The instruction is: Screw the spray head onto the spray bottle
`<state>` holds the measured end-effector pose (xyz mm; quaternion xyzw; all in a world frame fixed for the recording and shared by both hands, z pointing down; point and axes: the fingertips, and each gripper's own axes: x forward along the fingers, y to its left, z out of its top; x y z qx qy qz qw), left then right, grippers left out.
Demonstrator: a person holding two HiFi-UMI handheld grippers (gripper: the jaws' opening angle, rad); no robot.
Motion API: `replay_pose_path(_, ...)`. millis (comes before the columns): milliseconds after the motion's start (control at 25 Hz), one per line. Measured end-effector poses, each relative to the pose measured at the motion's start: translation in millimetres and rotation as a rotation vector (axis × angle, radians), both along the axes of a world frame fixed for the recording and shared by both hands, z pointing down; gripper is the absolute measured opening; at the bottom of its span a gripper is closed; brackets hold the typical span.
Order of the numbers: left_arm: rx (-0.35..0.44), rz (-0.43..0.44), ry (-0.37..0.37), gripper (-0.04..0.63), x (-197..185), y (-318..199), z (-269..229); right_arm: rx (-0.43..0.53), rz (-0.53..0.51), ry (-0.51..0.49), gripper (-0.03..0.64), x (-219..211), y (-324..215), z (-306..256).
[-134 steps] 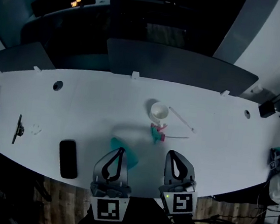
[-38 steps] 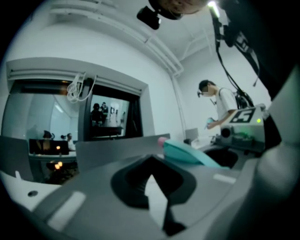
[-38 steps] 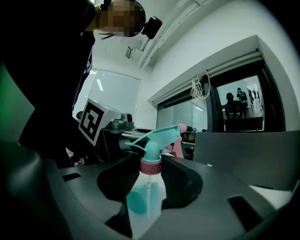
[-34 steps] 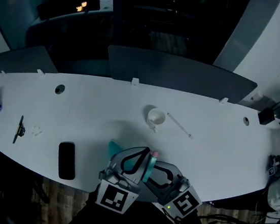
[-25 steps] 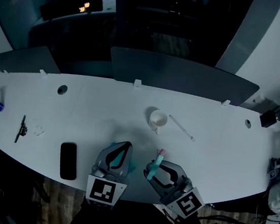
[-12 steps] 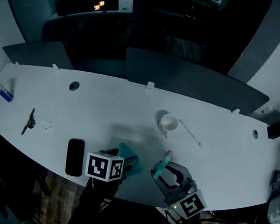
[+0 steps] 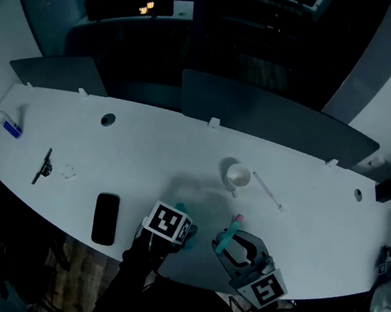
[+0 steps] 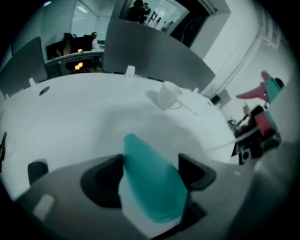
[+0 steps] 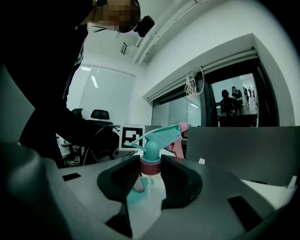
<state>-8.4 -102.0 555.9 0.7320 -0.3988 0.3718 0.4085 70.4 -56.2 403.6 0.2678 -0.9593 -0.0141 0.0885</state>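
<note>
My left gripper [image 8: 151, 174] is shut on the teal spray bottle [image 8: 150, 183], whose tapered body points out between the jaws. In the head view, that left gripper [image 7: 183, 225] lies rolled over near the table's front edge, with a bit of the bottle [image 7: 180, 207] showing. My right gripper [image 9: 151, 174] is shut on the pink collar of the spray head [image 9: 152, 140], a teal nozzle with a pink trigger and a white tube hanging below. In the head view, the right gripper [image 7: 235, 244] holds the spray head [image 7: 229, 233] upright, a short way right of the bottle.
A white cup [image 7: 238, 175] and a thin white stick [image 7: 268, 191] lie behind the grippers. A black phone [image 7: 105, 218] sits at the front left. Farther left are a black tool [image 7: 43, 165] and a small blue-and-white bottle [image 7: 8, 125]. Grey partitions [image 7: 272, 119] line the table's far edge.
My left gripper has rolled onto its side around the teal bottle, its marker cube now facing up. The right gripper with the spray head has barely moved.
</note>
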Motion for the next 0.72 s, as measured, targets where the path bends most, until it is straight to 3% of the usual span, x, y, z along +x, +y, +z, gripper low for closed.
replay_pose_path(200,-0.097,0.210,-0.128,0.397,3.4,25.4,22.5,0.005,0.000,-0.014,0.143,1.8,-4.3,0.0)
replay_pose_path(440,-0.160,0.320,-0.168,0.431,8.2,45.3,45.7,0.027,-0.009,0.007,0.143,1.3,-8.0,1.9)
replay_pose_path(640,-0.137,0.347,-0.165,0.430,8.1,47.8,46.6,0.015,0.003,0.013,0.143,3.1,-9.1,2.3)
replay_pose_path(720,-0.064,0.327,-0.125,0.426,8.8,41.4,38.8,0.026,0.003,0.003,0.143,2.8,-8.7,0.8)
